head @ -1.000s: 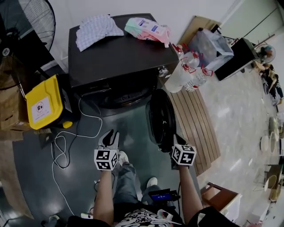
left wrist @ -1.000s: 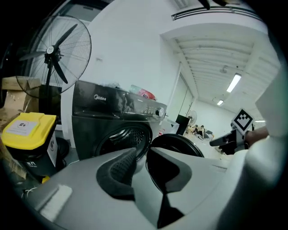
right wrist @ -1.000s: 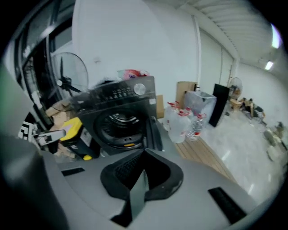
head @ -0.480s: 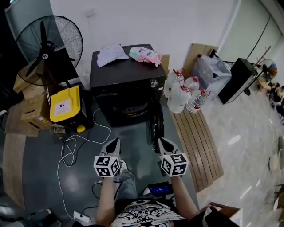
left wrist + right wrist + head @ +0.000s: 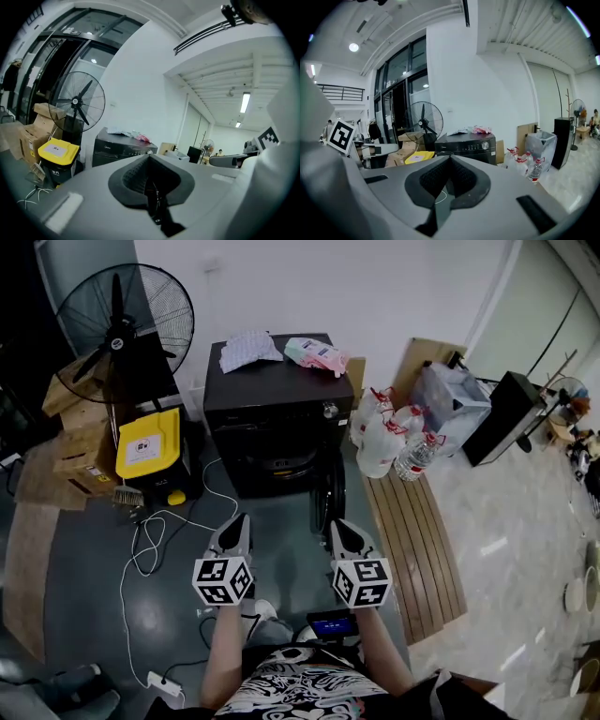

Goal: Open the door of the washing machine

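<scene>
Washing machine door [image 5: 330,498] open in head view, hidden in gripper views

- My left gripper [image 5: 150,161] fills the lower part of the view, jaws pressed together with nothing between them.
- Above its grey body I see the black washing machine [image 5: 117,149]. Only its top and control panel show.
- A pale cloth [image 5: 116,131] and a pink packet [image 5: 142,138] lie on top of it.
- Just left of the machine stands a yellow-lidded bin [image 5: 57,152], with a tall fan [image 5: 76,101] behind it and cardboard boxes [image 5: 35,133] further left.
- A white cable [image 5: 28,199] trails across the floor.
</scene>
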`<state>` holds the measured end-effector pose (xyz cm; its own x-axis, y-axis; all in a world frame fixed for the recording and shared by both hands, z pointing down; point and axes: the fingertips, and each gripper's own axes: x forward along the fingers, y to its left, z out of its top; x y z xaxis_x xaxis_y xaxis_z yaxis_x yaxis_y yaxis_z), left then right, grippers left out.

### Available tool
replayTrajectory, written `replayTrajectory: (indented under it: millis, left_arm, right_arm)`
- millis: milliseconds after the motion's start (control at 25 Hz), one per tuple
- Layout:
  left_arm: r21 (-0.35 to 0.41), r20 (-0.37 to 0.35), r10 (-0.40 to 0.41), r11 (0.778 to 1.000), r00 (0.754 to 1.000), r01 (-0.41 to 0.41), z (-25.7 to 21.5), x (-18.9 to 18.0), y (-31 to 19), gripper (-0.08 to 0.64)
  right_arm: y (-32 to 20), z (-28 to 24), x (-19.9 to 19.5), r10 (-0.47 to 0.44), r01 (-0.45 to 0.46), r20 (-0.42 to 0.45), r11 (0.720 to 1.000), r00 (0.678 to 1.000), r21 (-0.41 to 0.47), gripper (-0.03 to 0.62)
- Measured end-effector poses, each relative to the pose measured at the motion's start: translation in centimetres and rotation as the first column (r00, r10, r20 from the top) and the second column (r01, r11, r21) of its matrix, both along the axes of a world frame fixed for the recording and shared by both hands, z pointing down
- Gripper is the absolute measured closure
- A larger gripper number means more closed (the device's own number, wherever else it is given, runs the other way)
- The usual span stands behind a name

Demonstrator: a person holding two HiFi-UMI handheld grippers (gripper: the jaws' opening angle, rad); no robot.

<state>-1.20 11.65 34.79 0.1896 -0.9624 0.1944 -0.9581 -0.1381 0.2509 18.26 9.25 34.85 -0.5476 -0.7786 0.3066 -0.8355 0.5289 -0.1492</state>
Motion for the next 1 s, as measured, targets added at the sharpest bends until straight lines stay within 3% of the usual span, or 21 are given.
replayTrajectory:
  millis: [200, 480, 840, 1000]
  left_arm:
    - [-0.021, 0.046, -0.021, 1.0, 0.999, 0.022, 0.3, -0.4, 1.1, 0.558]
    - [-0.055, 0.002, -0.045, 0.998, 0.999, 0.045, 0.9, -1.0, 2.4, 0.558]
    - [-0.036, 0.048, -0.049, 0.998, 0.998, 0.051, 0.7, 0.2, 2.7, 0.558]
    - [-0.033, 0.058, -0.046, 0.998, 0.997, 0.048, 0.7, 1.1, 2.4, 0.558]
  right_arm:
    - [0.7, 0.5, -0.3, 0.001, -0.002, -0.02, 1.0, 1.0, -0.016, 0.591]
    - [1.7, 0.7, -0.6, -0.019, 0.019, -0.015, 1.0, 1.0, -0.021, 0.591]
    - [2.0, 0.9, 0.8, -0.015, 0.015, -0.008, 1.0, 1.0, -0.02, 0.591]
    - [1.8, 1.1, 1.5, -0.023, 0.022, -0.048, 1.0, 0.999, -0.01, 0.591]
